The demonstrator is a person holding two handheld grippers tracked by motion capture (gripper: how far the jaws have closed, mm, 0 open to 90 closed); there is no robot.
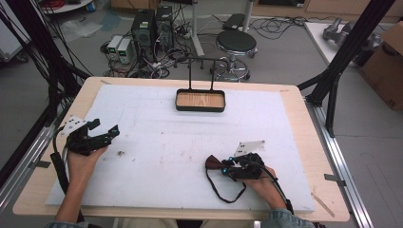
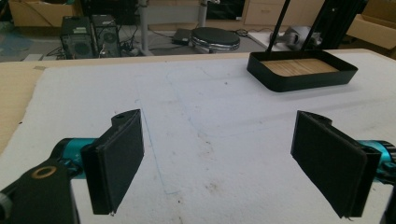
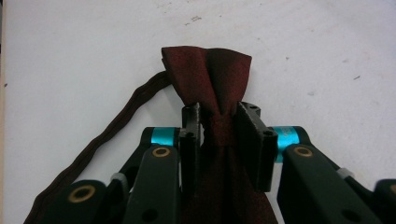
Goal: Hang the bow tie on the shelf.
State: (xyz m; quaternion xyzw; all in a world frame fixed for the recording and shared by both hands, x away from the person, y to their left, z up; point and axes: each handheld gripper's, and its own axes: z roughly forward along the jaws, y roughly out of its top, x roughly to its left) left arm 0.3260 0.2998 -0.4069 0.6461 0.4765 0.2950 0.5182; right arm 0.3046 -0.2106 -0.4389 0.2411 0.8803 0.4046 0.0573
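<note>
A dark red bow tie (image 3: 208, 70) is pinched at its knot between the jaws of my right gripper (image 3: 218, 121), which is shut on it. Its dark strap (image 3: 116, 126) trails off to the left over the white mat. In the high view the right gripper (image 1: 222, 166) sits at the front right of the mat, with the bow tie (image 1: 212, 163) at its tip and the strap (image 1: 223, 192) looping toward the front edge. My left gripper (image 1: 105, 130) rests at the mat's left side, open. Its two black pads (image 2: 119, 158) stand wide apart with nothing between them.
A black tray with a wooden floor (image 1: 200, 100) and an upright wire handle stands at the back centre of the mat; it appears as the tray (image 2: 301, 70) in the left gripper view. The white mat (image 1: 157, 133) lies on a wooden table. A stool (image 1: 236, 45) and computers (image 1: 152, 28) stand beyond.
</note>
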